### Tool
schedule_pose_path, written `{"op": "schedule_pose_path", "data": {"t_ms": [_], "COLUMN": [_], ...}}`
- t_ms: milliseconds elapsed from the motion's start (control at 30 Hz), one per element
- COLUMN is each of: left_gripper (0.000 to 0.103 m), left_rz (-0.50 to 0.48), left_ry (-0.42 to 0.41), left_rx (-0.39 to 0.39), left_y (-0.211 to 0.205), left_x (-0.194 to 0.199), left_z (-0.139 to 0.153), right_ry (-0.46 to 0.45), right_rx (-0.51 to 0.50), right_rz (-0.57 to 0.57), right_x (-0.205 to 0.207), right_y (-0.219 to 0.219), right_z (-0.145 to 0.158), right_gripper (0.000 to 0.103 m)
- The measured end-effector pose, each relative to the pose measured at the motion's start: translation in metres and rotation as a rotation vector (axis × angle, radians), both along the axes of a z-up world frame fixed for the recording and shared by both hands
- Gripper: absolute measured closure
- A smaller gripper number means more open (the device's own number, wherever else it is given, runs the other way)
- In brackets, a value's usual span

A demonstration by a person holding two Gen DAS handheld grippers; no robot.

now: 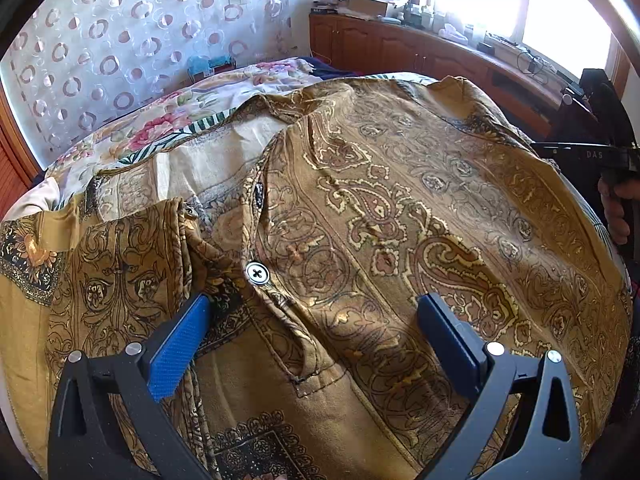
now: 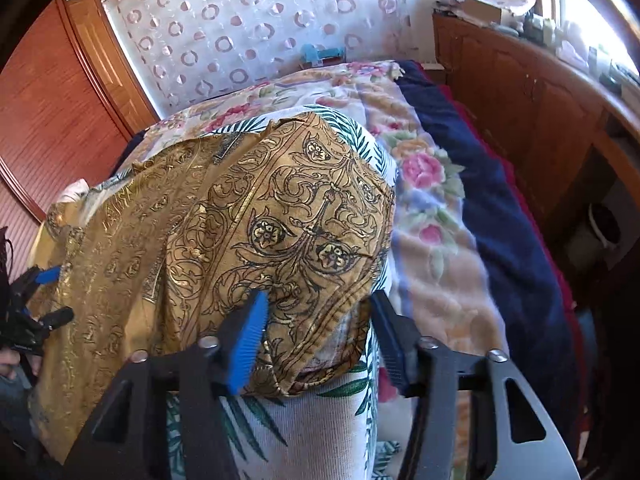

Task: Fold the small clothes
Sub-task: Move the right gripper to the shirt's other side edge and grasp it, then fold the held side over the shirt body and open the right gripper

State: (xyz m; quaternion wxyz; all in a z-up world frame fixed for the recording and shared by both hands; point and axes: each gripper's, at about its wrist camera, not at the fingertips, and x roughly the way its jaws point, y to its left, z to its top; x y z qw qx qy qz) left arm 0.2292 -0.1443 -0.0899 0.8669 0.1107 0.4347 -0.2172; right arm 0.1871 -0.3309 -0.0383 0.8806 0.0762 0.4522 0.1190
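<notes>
Left wrist view: the left tool (image 1: 312, 322) stands wide open over the mustard paisley shirt (image 1: 400, 220), nothing pinched; a white button (image 1: 257, 272) lies just ahead of its left pad. The shirt's lower part is cut off by the frame.

Right wrist view: the right tool (image 2: 316, 320) is part-open, a folded shirt edge (image 2: 316, 344) bunched between its pads; whether they press it is unclear. The bed (image 2: 432, 208) lies beyond.

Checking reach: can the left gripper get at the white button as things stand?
Probably yes. The left gripper is open, and the button lies bare on the shirt just past its fingertips, nothing over it.
</notes>
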Motion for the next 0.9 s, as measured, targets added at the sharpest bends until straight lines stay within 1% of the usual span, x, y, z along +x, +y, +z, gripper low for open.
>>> {"op": "schedule_pose_path", "data": {"t_ms": [33, 67, 133, 167, 200, 233, 300, 433, 500, 533, 567, 667, 800, 900], "left_gripper": [0.0, 0.0, 0.0, 0.0, 0.0, 0.0, 0.0, 0.0, 0.0, 0.0, 0.0, 0.0, 0.0, 0.0], "left_rz": [0.0, 0.0, 0.0, 0.0, 0.0, 0.0, 0.0, -0.003, 0.001, 0.006, 0.017, 0.054, 0.065, 0.089], "left_ry": [0.0, 0.0, 0.0, 0.001, 0.0, 0.0, 0.0, -0.002, -0.032, -0.064, -0.122, -0.218, -0.215, -0.213], "left_rx": [0.0, 0.0, -0.001, -0.001, 0.0, 0.0, 0.0, -0.011, -0.038, -0.052, -0.064, -0.058, -0.127, -0.162], "left_y": [0.0, 0.0, 0.0, -0.001, -0.001, -0.001, 0.0, 0.0, 0.003, 0.004, 0.007, 0.013, 0.033, 0.046], "left_x": [0.0, 0.0, 0.0, -0.001, 0.0, 0.0, 0.0, 0.001, -0.001, -0.003, -0.006, -0.009, -0.005, -0.004], "left_z": [0.0, 0.0, 0.0, 0.0, 0.0, 0.0, 0.0, 0.001, 0.006, 0.01, 0.018, 0.034, 0.044, 0.049], "right_ry": [0.001, 0.0, -0.003, -0.007, -0.01, -0.014, -0.035, -0.123, -0.17, -0.192, -0.214, -0.262, -0.287, -0.266], "right_rx": [-0.001, -0.002, -0.013, -0.028, -0.047, -0.068, -0.099, -0.134, -0.151, -0.161, -0.166, -0.168, -0.149, -0.111], "right_rz": [0.0, 0.002, 0.007, 0.001, -0.005, -0.014, -0.038, -0.055, -0.047, -0.041, -0.03, 0.025, 0.117, 0.193], "right_x": [0.0, -0.001, -0.001, -0.001, -0.002, -0.002, -0.005, -0.016, -0.02, -0.023, -0.025, -0.028, -0.03, -0.029], "right_y": [0.0, 0.001, 0.002, 0.003, 0.003, 0.004, 0.007, 0.018, 0.028, 0.034, 0.042, 0.069, 0.109, 0.14], "right_z": [0.001, 0.001, 0.002, 0.003, 0.005, 0.006, 0.011, 0.035, 0.049, 0.055, 0.062, 0.077, 0.08, 0.071], "right_gripper": [0.058, 0.061, 0.072, 0.075, 0.08, 0.088, 0.093, 0.096, 0.096, 0.097, 0.097, 0.097, 0.097, 0.097]}}
